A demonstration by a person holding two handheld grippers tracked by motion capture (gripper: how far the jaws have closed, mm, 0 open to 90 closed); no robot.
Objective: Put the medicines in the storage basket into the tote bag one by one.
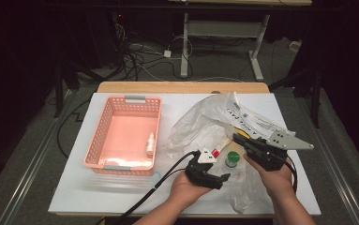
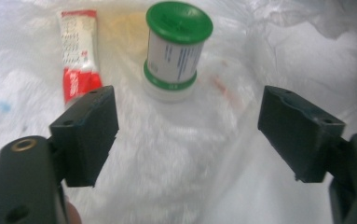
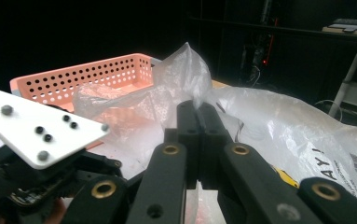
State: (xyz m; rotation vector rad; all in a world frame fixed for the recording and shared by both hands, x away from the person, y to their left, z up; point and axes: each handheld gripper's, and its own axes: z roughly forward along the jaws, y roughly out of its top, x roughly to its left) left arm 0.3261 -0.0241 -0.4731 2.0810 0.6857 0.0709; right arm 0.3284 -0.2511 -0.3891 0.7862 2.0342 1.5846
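Observation:
A clear plastic bag (image 1: pixel 200 117) lies crumpled on the white table (image 1: pixel 74 187). My right gripper (image 1: pixel 237 138) has its jaws shut on a fold of the plastic bag (image 3: pixel 269 121), and the film sticks up above the right gripper (image 3: pixel 197 112). A small bottle with a green cap (image 1: pixel 233 158) stands on the bag beside a red-and-white sachet (image 1: pixel 216 151). My left gripper (image 1: pixel 220 180) is held near the front edge. In its own view the left gripper (image 2: pixel 188 135) is open with nothing between the jaws, and the bottle (image 2: pixel 176 51) and sachet (image 2: pixel 79 56) lie just ahead.
A pink perforated basket (image 1: pixel 125 101) sits at the table's left with a small white bottle (image 1: pixel 150 144) lying inside. The basket (image 3: pixel 73 74) is behind the bag in the right gripper view. Cables and desk legs (image 1: pixel 184 51) are on the floor beyond the table.

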